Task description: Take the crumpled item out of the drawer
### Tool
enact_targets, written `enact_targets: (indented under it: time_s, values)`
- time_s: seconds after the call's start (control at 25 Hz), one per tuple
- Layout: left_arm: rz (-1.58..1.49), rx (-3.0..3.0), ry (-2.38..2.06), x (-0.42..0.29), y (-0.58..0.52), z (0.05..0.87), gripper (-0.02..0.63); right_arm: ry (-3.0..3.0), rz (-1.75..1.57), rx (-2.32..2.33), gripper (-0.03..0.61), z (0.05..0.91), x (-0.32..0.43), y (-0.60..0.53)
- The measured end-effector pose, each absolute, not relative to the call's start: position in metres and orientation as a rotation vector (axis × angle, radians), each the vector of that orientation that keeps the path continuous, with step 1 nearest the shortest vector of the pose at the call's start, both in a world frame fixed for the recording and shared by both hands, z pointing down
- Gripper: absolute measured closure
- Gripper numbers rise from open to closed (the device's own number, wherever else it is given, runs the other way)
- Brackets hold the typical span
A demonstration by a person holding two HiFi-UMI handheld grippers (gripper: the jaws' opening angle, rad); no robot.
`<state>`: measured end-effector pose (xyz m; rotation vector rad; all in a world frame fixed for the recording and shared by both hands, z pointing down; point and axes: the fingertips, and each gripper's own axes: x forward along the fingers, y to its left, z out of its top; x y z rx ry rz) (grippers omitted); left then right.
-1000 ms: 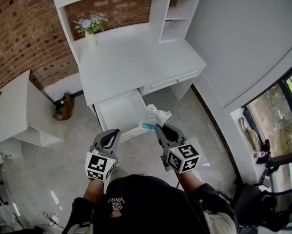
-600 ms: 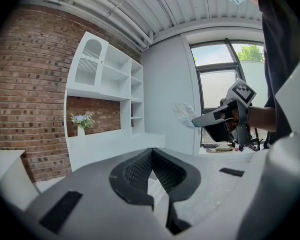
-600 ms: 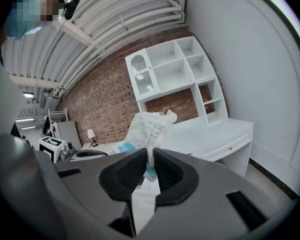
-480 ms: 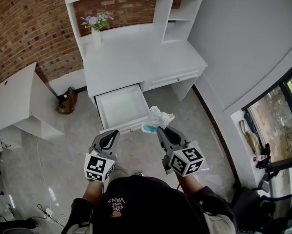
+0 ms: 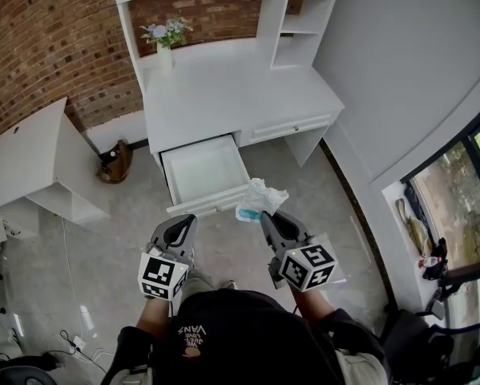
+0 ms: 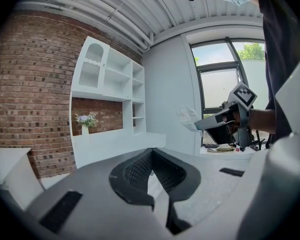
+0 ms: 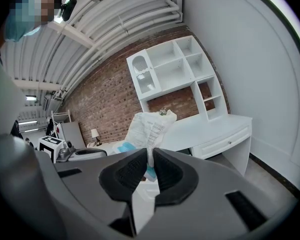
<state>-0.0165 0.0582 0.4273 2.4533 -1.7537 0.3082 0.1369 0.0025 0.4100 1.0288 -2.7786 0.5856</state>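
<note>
A crumpled white wrapper with a blue patch [image 5: 260,199] hangs in the air past the open drawer's [image 5: 203,171] front right corner, outside it. My right gripper [image 5: 264,215] is shut on the wrapper's lower edge, its jaws closing tighter. In the right gripper view the wrapper [image 7: 151,128] stands up from between the pads of the right gripper [image 7: 148,156]. My left gripper [image 5: 188,219] hovers shut and empty in front of the drawer. The left gripper view shows the left gripper [image 6: 152,151] with pads together, and the wrapper [image 6: 188,117] off to the right. The drawer's white bottom looks bare.
The white desk [image 5: 231,87] carries a vase of flowers [image 5: 166,42] at its back left, under a shelf unit. A second, shut drawer [image 5: 292,127] sits right of the open one. A white side table [image 5: 31,167] and a brown object [image 5: 115,160] are at the left.
The right gripper has carried the wrapper off the drawer's front edge, a little toward me. The view has drifted, so the desk sits lower and further right. The left gripper has stayed put.
</note>
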Motion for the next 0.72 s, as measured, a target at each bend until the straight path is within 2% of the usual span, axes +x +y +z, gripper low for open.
enact_targets:
  time_s: [0.72]
  values:
    - [0.314,2.471,-1.762,-0.0118,0.0680,0.4208,0.607,-2.782,0.554,1.000,0.537,0.4094,0.1363,0.0084]
